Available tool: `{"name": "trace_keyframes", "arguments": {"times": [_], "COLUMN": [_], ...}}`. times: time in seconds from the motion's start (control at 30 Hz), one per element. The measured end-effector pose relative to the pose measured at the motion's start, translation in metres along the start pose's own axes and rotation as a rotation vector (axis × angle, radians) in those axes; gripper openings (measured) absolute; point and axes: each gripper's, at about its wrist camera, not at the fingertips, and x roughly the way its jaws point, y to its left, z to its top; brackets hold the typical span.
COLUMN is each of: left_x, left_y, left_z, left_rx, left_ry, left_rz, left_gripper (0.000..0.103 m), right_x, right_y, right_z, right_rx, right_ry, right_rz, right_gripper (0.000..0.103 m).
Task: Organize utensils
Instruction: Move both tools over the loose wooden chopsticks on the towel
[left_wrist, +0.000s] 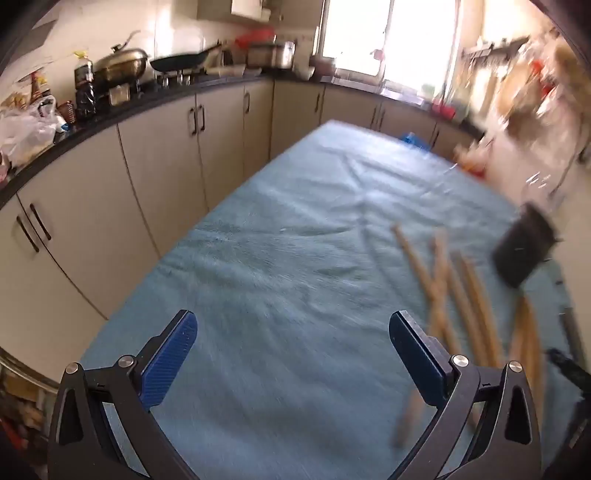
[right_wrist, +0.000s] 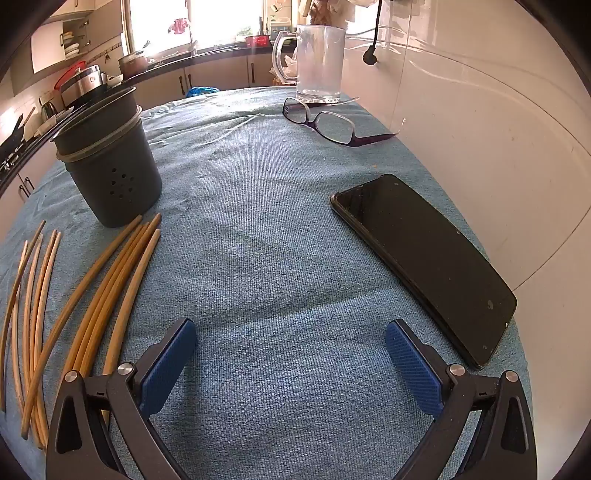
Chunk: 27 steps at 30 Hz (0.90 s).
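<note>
Several wooden chopsticks (right_wrist: 110, 280) lie loose on the blue cloth at the left of the right wrist view, just in front of a dark grey perforated utensil holder (right_wrist: 110, 166) that stands upright. My right gripper (right_wrist: 291, 332) is open over bare cloth, right of the chopsticks, with nothing between its fingers. The left wrist view is blurred; there the chopsticks (left_wrist: 469, 295) and the dark holder (left_wrist: 524, 247) show at the right. My left gripper (left_wrist: 293, 328) is open above the cloth, left of the chopsticks, and holds nothing.
A black phone (right_wrist: 424, 266) lies on the cloth near the white wall at the right. Glasses (right_wrist: 332, 123) and a clear plastic jug (right_wrist: 319, 62) sit at the far end. Kitchen cabinets (left_wrist: 166, 155) and a cluttered counter run along the table's left side.
</note>
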Motion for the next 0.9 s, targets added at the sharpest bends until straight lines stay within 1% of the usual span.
{"name": "trace_keyframes", "arguments": {"times": [0.07, 0.13, 0.17, 0.27, 0.33, 0.4, 0.43, 0.5, 0.57, 0.67, 0.73, 0.8, 0.9], "left_x": [-0.028, -0.053, -0.060, -0.078, -0.096, -0.102, -0.103, -0.104, -0.099, -0.097, -0.096, -0.095, -0.090], "left_y": [-0.008, -0.019, -0.020, -0.033, -0.032, -0.034, -0.036, -0.036, -0.034, -0.036, -0.038, -0.040, -0.037], "left_z": [-0.008, -0.018, -0.016, -0.021, -0.026, -0.024, -0.026, -0.027, -0.030, -0.032, -0.032, -0.032, -0.034], "left_rx": [0.015, 0.050, 0.072, 0.142, 0.175, 0.178, 0.176, 0.179, 0.183, 0.181, 0.184, 0.191, 0.196], "left_ry": [-0.044, -0.103, -0.122, -0.183, -0.218, -0.240, -0.245, -0.239, -0.226, -0.209, -0.199, -0.188, -0.178], "left_rz": [-0.041, -0.060, -0.066, -0.070, -0.060, -0.064, -0.065, -0.067, -0.062, -0.062, -0.062, -0.061, -0.059], "left_gripper": [0.103, 0.103, 0.103, 0.103, 0.103, 0.103, 0.103, 0.103, 0.103, 0.103, 0.103, 0.103, 0.103], "right_x": [0.000, 0.000, 0.000, 0.000, 0.000, -0.004, -0.011, -0.031, -0.058, -0.103, -0.130, -0.151, -0.162], "right_y": [0.000, 0.001, 0.000, 0.000, 0.001, 0.001, 0.001, -0.001, -0.001, 0.007, 0.011, 0.015, 0.022], "right_z": [0.000, 0.000, 0.000, 0.000, 0.000, -0.001, -0.004, -0.014, -0.026, -0.043, -0.056, -0.071, -0.078], "right_rx": [-0.009, -0.011, -0.009, -0.006, -0.008, -0.031, -0.026, -0.006, -0.003, -0.014, -0.024, -0.020, -0.044], "right_ry": [-0.003, -0.006, -0.009, -0.006, -0.005, 0.019, 0.016, -0.005, -0.042, -0.144, -0.223, -0.311, -0.354], "right_rz": [-0.013, -0.016, -0.012, -0.009, -0.012, -0.013, -0.011, 0.021, 0.070, 0.091, 0.133, 0.167, 0.218], "right_gripper": [0.103, 0.103, 0.103, 0.103, 0.103, 0.103, 0.103, 0.102, 0.102, 0.103, 0.103, 0.103, 0.103]}}
